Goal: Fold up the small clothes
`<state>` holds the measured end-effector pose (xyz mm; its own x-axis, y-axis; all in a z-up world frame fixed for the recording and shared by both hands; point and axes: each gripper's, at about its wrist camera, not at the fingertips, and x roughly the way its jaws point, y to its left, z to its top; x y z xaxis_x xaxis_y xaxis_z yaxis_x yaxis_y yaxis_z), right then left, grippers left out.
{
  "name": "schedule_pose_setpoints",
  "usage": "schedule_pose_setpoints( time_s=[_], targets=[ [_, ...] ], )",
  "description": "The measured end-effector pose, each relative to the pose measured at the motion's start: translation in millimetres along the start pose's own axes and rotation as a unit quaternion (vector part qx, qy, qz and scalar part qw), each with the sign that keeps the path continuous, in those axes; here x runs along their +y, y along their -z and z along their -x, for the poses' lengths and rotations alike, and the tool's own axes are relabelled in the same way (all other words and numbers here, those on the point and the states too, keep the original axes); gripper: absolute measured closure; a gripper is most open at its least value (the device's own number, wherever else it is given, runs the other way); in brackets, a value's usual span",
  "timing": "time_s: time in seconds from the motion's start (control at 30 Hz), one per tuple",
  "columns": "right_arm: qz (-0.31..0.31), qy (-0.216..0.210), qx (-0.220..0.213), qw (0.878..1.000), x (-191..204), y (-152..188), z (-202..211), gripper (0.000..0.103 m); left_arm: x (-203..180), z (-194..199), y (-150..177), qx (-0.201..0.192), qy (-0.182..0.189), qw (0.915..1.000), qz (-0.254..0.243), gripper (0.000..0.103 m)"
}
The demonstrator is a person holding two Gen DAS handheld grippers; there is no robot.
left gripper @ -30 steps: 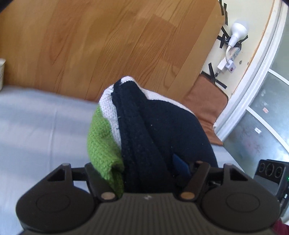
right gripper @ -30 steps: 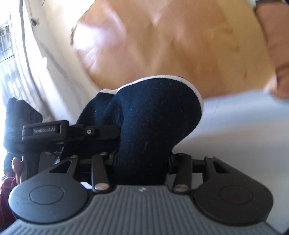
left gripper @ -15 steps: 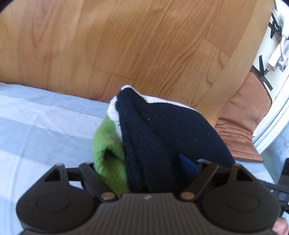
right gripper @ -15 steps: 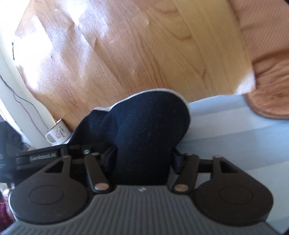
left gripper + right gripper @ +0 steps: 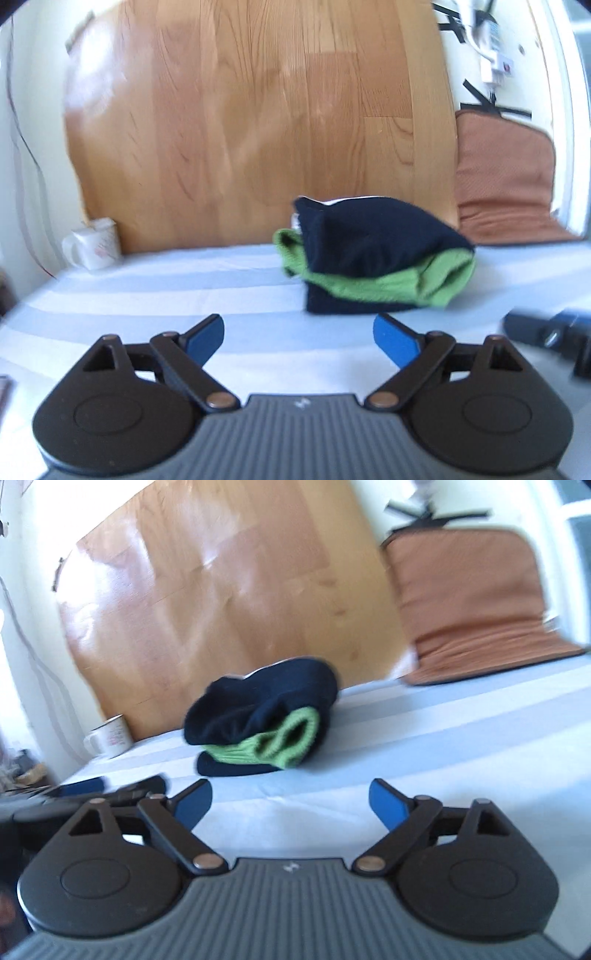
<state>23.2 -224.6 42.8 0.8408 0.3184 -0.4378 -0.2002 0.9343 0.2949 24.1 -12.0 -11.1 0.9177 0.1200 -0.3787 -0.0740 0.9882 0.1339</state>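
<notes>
Both grippers have let go: left gripper (image 5: 298,334) and right gripper (image 5: 290,800) jaws opening, nothing between them. Folded garment (image 5: 373,258) now lies on the far bedsheet (image 5: 184,288) (mug (image 5: 94,248) far left). Fold looks finished.

Folded knit garment (image 5: 373,258) — navy and green; underside and far edge hidden, kind of garment not readable, outline smeared in the right wrist view.
White mug (image 5: 109,736) — print blurred, illegible.
Dark device (image 5: 554,336) — cut by the right edge, blurred.
Brown cushion (image 5: 469,605) — soft-edged, right side cropped.
</notes>
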Motion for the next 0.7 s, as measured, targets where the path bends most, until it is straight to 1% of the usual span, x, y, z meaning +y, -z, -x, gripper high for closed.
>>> schedule_pose_setpoints(
  time_s=[0.07, 0.1, 0.13, 0.2, 0.27, 0.37, 0.43, 0.47, 0.57, 0.7],
  targets=[
    [0.01, 0.018, -0.025, 0.999, 4, 3, 5, 0.006, 3, 15, 4, -0.024, -0.025, 0.9994, -0.003, 0.01],
    [0.013, 0.024, -0.032, 0.999, 6, 3, 6, 0.005, 3, 24, 6, -0.041, -0.04, 0.9983, -0.001, 0.003],
    [0.014, 0.03, -0.037, 0.999, 7, 4, 7, 0.004, 4, 33, 11, -0.057, -0.057, 0.9968, 0.0, 0.0],
    [0.012, 0.042, -0.043, 0.998, 8, 4, 6, 0.003, 2, 40, 12, -0.083, -0.071, 0.994, -0.002, 0.0],
    [0.011, 0.059, -0.051, 0.997, 9, 9, 14, 0.003, -1, 44, 13, -0.092, -0.078, 0.9927, -0.007, 0.0],
    [0.025, 0.066, -0.065, 0.995, 14, 11, 17, 0.0, 3, 42, 11, -0.088, -0.07, 0.9937, 0.0, 0.0],
    [0.04, 0.073, -0.072, 0.994, 18, 13, 22, 0.0, 6, 40, 11, -0.076, -0.067, 0.9948, 0.007, 0.0],
    [0.049, 0.072, -0.074, 0.994, 21, 14, 23, 0.0, 7, 38, 11, -0.07, -0.065, 0.9954, 0.008, 0.0],
    [0.071, 0.048, -0.068, 0.994, 26, 14, 21, 0.0, 4, 35, 12, -0.058, -0.062, 0.9964, 0.0, 0.0],
    [0.078, 0.045, -0.071, 0.993, 28, 14, 22, 0.0, 3, 32, 12, -0.052, -0.071, 0.9961, -0.002, 0.0]
  ],
)
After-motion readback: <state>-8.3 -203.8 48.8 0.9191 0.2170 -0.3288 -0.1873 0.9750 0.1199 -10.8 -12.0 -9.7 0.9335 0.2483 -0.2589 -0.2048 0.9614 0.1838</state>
